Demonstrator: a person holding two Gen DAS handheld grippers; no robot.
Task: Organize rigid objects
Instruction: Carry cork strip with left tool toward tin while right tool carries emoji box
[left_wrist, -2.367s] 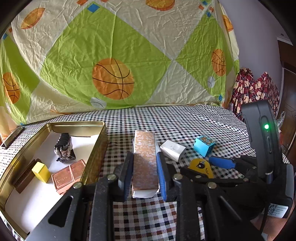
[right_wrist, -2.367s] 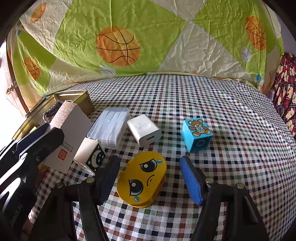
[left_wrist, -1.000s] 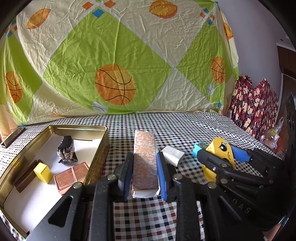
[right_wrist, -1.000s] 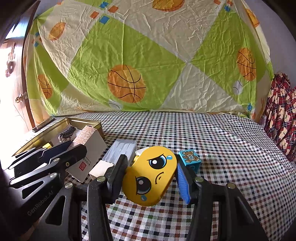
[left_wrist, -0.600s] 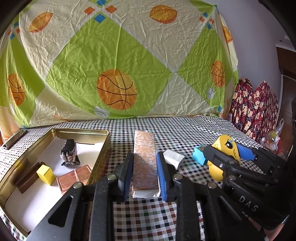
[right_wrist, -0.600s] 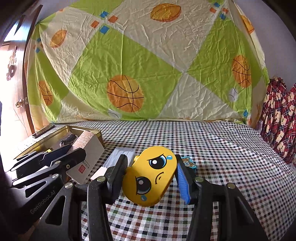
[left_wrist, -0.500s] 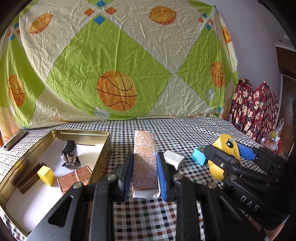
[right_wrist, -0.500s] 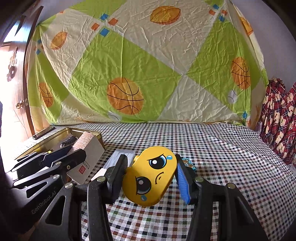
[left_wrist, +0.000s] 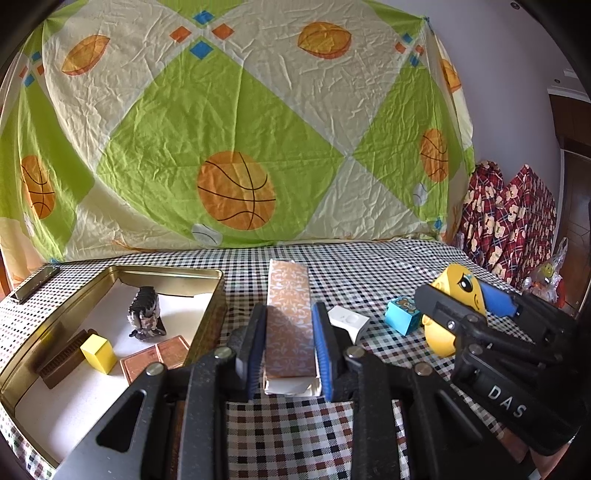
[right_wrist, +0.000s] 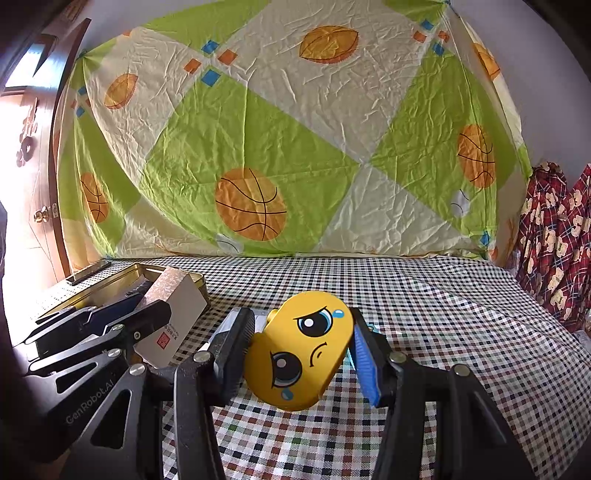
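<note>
1. The right gripper (right_wrist: 301, 350), which straddled the yellow face toy (right_wrist: 299, 347) on the checked cloth (right_wrist: 424, 314) moments ago, now clamps it, lifted.
2. The left gripper (left_wrist: 290, 341) stays pinched on the patterned box (left_wrist: 288, 317) (beside the gold tin (left_wrist: 207, 295)); both look ready for tin placement.

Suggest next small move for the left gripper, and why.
Probably carry the box left over the tin and set it down: the left gripper already clamps it, and the tin's white floor has bare space beside the yellow block.
</note>
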